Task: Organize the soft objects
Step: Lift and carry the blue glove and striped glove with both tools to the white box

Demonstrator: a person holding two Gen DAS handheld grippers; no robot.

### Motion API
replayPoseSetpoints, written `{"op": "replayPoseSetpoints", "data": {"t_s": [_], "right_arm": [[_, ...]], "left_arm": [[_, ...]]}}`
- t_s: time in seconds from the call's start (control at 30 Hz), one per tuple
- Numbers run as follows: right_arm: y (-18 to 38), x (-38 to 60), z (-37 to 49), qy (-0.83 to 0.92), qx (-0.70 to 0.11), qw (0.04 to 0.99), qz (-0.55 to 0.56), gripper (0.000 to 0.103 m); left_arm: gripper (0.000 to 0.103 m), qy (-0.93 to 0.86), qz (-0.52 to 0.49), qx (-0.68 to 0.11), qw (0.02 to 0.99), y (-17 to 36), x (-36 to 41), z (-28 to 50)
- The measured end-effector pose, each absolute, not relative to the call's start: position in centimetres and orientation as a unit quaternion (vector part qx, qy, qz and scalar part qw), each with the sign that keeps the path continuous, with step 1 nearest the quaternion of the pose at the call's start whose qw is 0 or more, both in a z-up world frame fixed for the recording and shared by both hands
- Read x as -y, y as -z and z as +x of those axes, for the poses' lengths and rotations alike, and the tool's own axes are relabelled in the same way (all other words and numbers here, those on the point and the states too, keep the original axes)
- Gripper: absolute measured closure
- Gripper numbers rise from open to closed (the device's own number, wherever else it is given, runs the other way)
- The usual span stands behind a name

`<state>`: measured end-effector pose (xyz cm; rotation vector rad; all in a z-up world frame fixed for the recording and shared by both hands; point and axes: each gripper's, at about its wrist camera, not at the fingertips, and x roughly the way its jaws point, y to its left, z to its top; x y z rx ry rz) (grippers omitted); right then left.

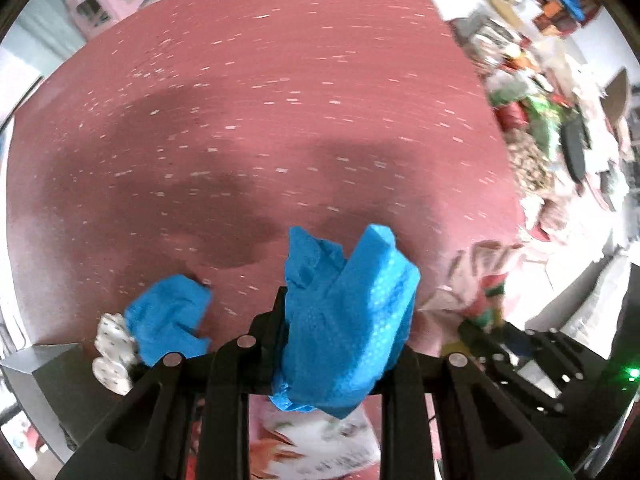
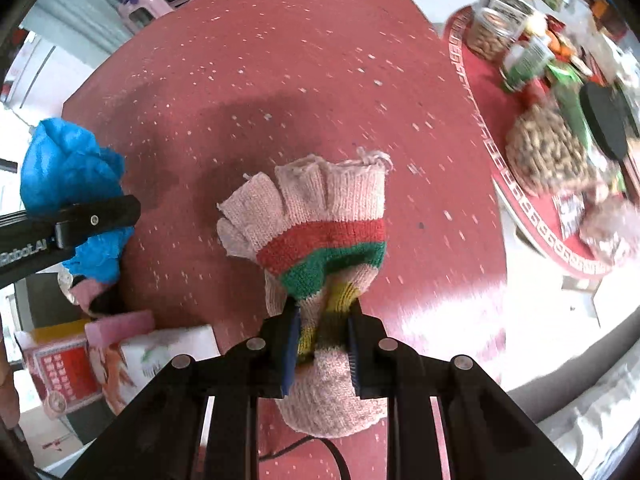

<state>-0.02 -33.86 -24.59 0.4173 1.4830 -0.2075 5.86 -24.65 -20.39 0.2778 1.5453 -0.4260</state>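
Grip is firm on both: left gripper (image 1: pixel 340 344) pinches the blue cloth (image 1: pixel 348 312), right gripper (image 2: pixel 322 350) pinches the knitted glove (image 2: pixel 320 240), each hanging along the fingers over the red table (image 2: pixel 280 60).

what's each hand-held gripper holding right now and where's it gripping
Left hand-held gripper: blue cloth, pinched mid-bundle. Right hand-held gripper: striped knit glove, clamped at the cuff.
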Motion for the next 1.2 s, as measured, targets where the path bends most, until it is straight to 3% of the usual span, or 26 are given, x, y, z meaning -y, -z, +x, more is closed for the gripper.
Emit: {"op": "replayPoseSetpoints", "data": {"t_s": [0.4,1.2], "right_arm": [[22.4,33.9,-8.1,0.137,-0.667,0.696,0.229,0.081],[21.8,23.7,-16.8,0.188,-0.678,0.658,0.269,0.081]], "left_arm": [[0.078,0.294,0.172,-0.661,0.668,19.0,27.7,0.3],[0.078,0.419,0.25,-0.633,0.601,16.8,18.6,-12.4]]}}
